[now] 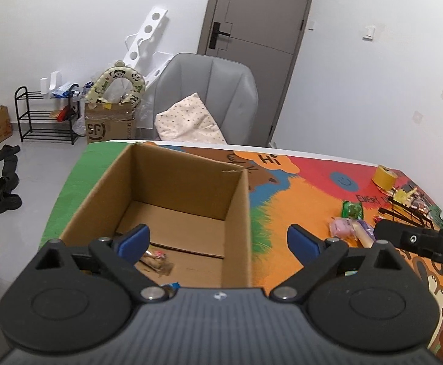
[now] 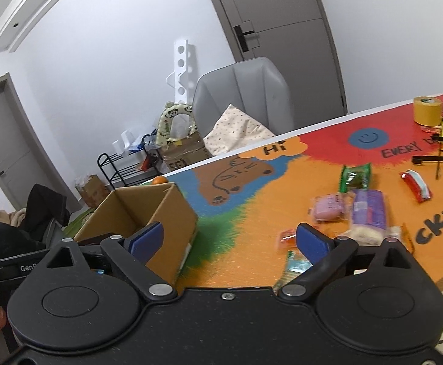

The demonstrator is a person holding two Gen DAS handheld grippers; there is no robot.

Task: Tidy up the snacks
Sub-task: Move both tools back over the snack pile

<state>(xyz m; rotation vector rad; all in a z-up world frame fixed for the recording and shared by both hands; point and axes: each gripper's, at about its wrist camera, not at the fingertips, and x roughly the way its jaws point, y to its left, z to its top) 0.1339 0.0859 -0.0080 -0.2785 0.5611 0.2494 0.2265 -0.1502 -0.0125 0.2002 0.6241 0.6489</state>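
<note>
An open cardboard box [image 1: 176, 200] stands on the colourful table mat [image 1: 282, 200]. Inside it, near the front, lie a clear-wrapped snack [image 1: 156, 261] and a blue-wrapped one [image 1: 169, 287]. My left gripper [image 1: 218, 234] is open and empty, straddling the box's right wall. My right gripper [image 2: 229, 231] is open and empty too, hanging over the mat between the box [image 2: 148, 210] and the loose snacks. Those are a green packet [image 2: 355, 178], a pink one [image 2: 327, 208], a purple one [image 2: 367, 210], a red-and-white one [image 2: 416, 184] and a small orange one [image 2: 286, 237].
A yellow tape roll [image 2: 426, 111] and a black wire rack [image 2: 440, 152] sit at the mat's far right. A grey chair [image 1: 209, 91] with a dotted cushion stands behind the table. Boxes and a shoe rack [image 1: 45, 115] line the far wall.
</note>
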